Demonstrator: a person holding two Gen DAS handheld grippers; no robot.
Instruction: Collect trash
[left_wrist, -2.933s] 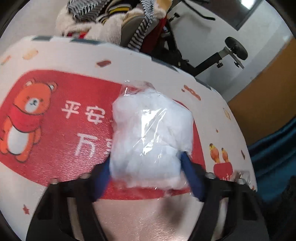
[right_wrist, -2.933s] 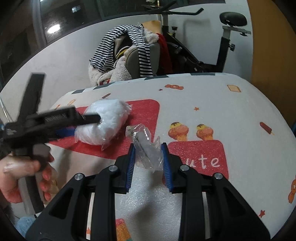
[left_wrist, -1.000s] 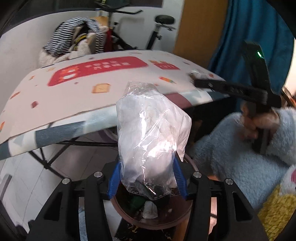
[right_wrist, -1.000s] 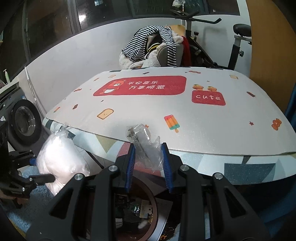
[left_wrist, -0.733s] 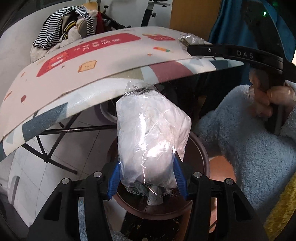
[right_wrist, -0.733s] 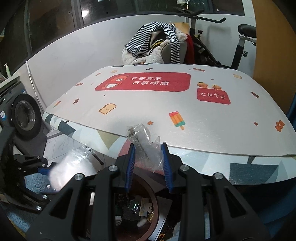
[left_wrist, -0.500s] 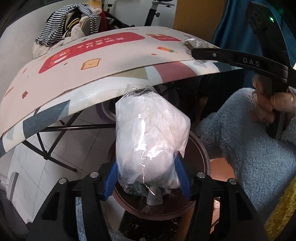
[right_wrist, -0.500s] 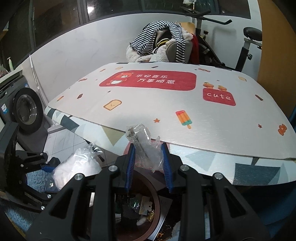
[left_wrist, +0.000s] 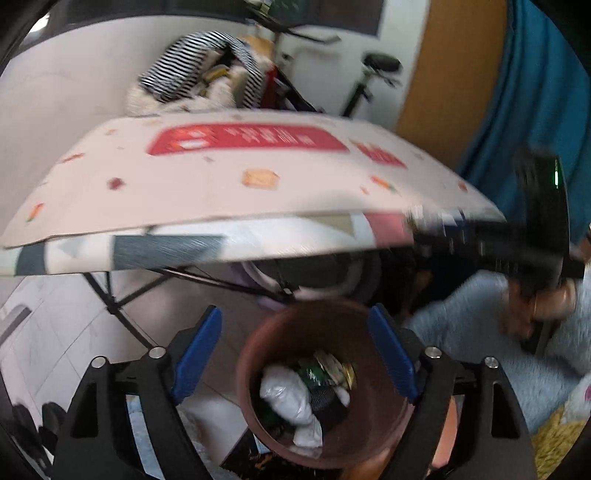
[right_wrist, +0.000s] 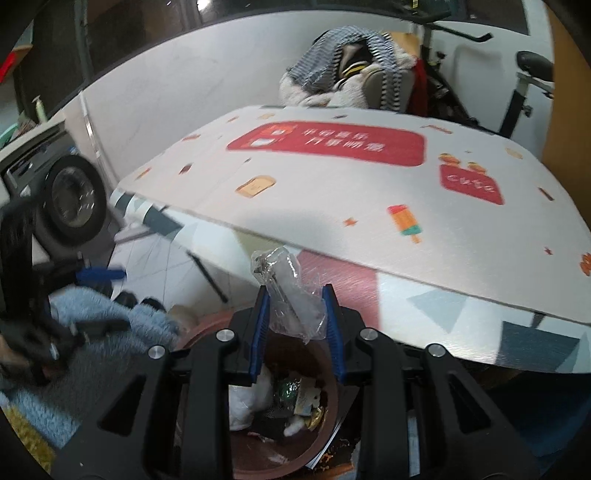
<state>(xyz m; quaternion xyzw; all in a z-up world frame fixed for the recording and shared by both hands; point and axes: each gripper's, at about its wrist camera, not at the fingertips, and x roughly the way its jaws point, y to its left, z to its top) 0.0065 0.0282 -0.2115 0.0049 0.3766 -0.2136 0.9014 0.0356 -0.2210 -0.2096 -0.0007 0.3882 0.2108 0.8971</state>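
Right gripper (right_wrist: 293, 314): jaws clamped on crumpled clear wrapper (right_wrist: 291, 295), long axis pointing away along fingers, directly above brown bin (right_wrist: 325, 428). Left gripper (left_wrist: 295, 350): jaws just spread wide, nothing between; white bag (left_wrist: 288, 400) lies in bin below.

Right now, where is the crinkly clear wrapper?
In the right wrist view, the clear wrapper is pinched in the right gripper, just above the brown trash bin.

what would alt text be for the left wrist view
The left hand-held gripper, jaws just opened and empty, hangs over a round brown plastic bin holding a white plastic bag and wrappers. Behind, a white patterned table.
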